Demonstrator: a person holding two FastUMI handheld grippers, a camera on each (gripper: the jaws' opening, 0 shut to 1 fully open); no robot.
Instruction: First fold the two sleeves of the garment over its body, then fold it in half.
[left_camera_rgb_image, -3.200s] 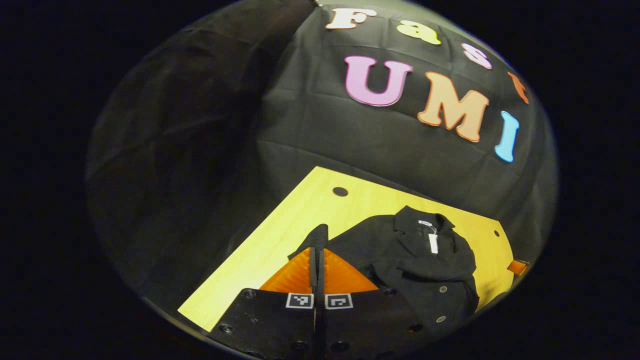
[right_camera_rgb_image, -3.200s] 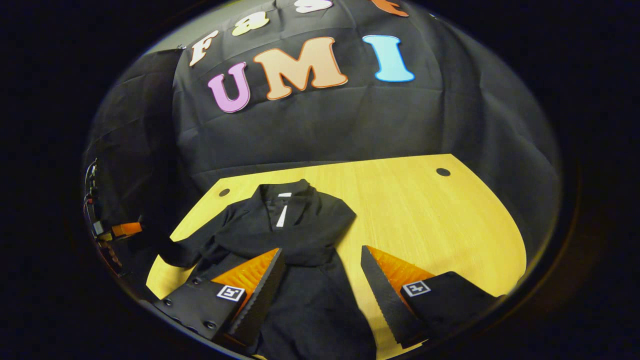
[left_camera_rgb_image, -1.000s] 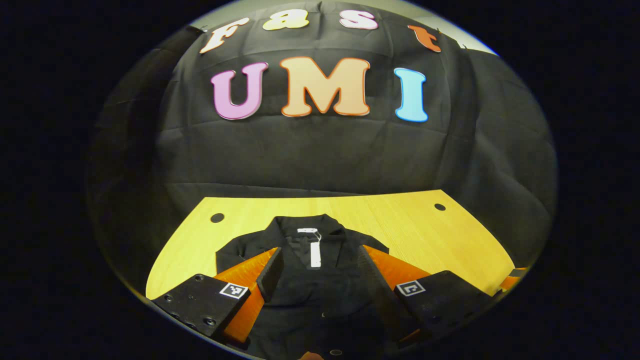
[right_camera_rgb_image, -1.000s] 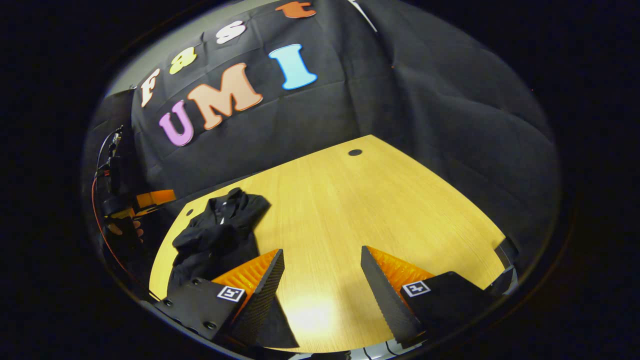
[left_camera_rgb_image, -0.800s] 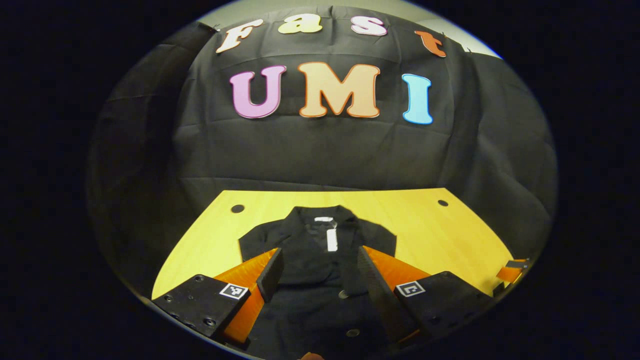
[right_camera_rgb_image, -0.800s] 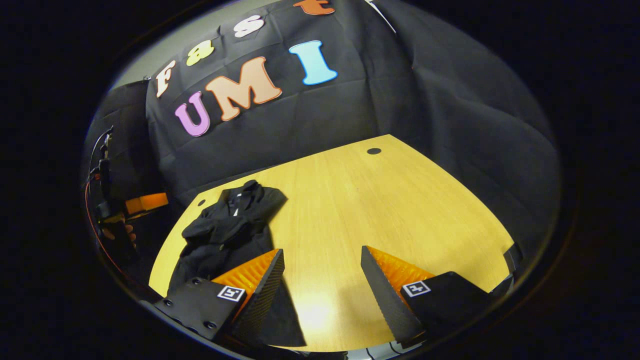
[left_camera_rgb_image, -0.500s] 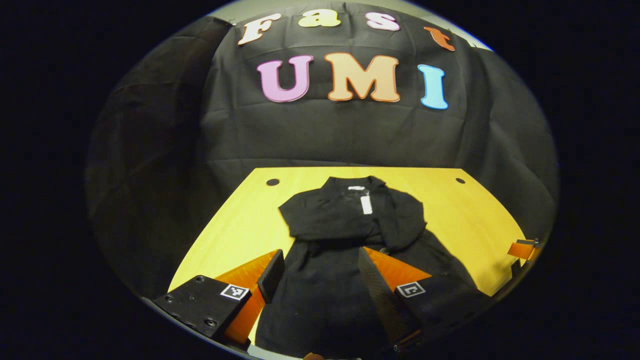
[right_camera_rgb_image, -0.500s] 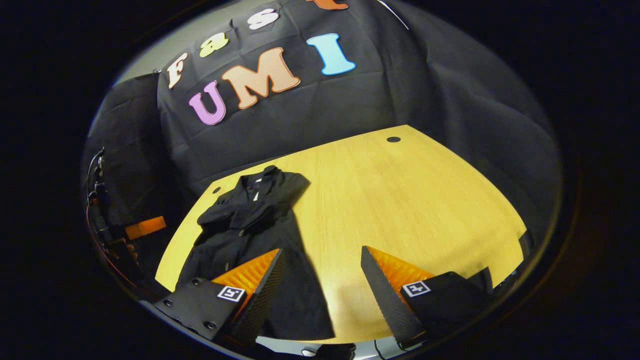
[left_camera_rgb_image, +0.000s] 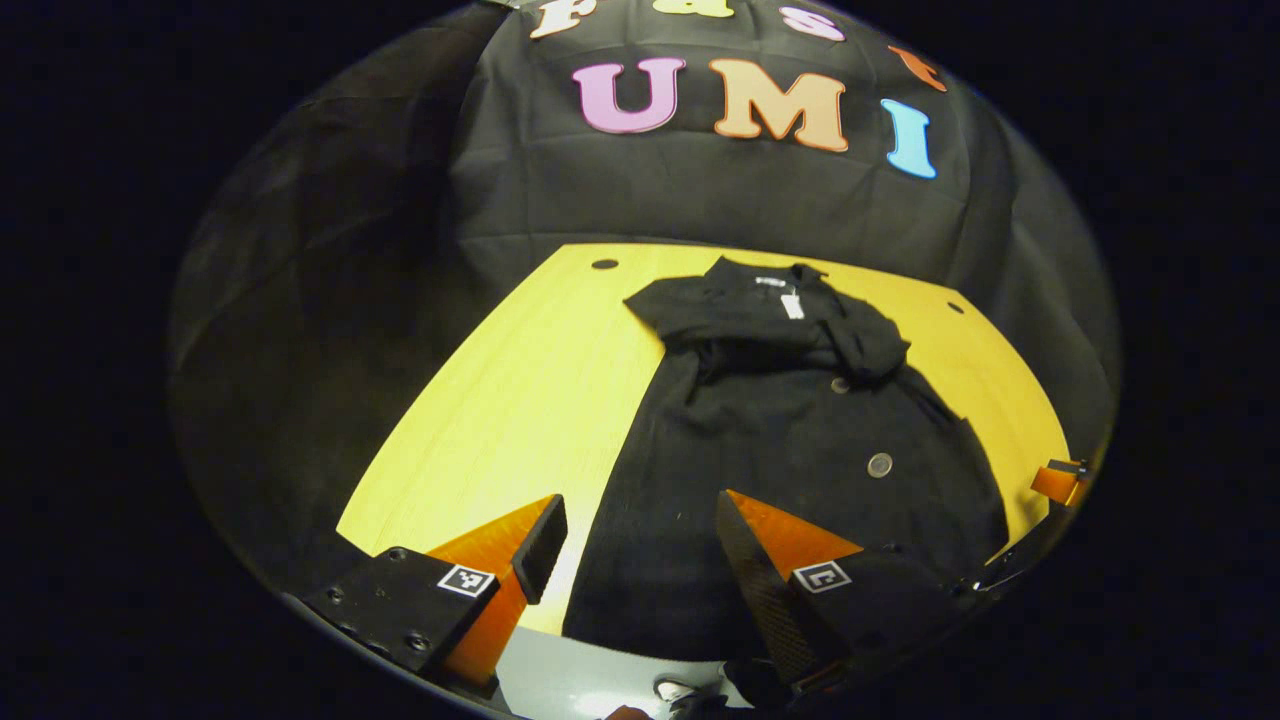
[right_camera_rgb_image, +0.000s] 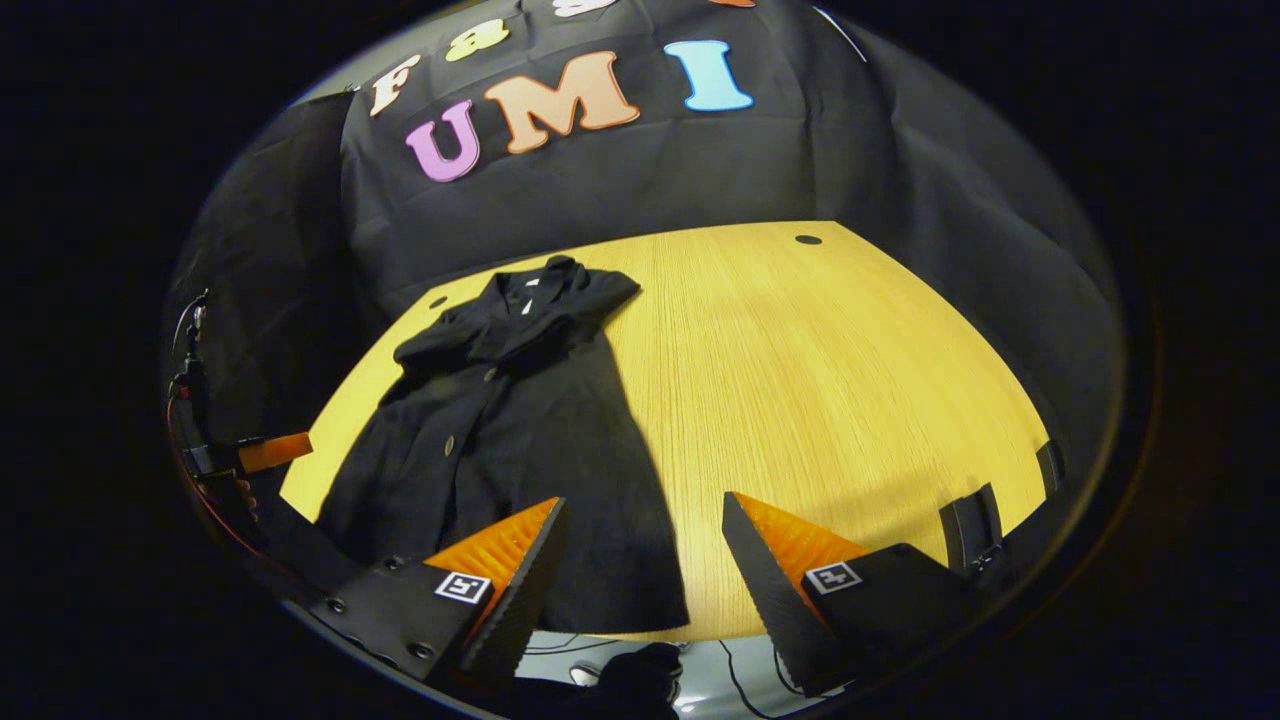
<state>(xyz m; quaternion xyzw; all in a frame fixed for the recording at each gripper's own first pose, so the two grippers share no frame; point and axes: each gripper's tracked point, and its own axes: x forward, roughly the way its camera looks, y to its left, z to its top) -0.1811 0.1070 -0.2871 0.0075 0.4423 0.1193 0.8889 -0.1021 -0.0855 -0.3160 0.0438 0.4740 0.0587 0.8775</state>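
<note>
The black garment (left_camera_rgb_image: 790, 440) was found laid flat on the wooden table (left_camera_rgb_image: 520, 400), collar at the far edge, hem at the near edge, both sleeves (left_camera_rgb_image: 760, 325) folded across the chest. In the left gripper view, the left gripper (left_camera_rgb_image: 640, 550) was observed with fingers spread apart, holding nothing, above the hem. In the right gripper view, the right gripper (right_camera_rgb_image: 645, 570) was likewise parted and empty, at the hem's right corner.
</note>
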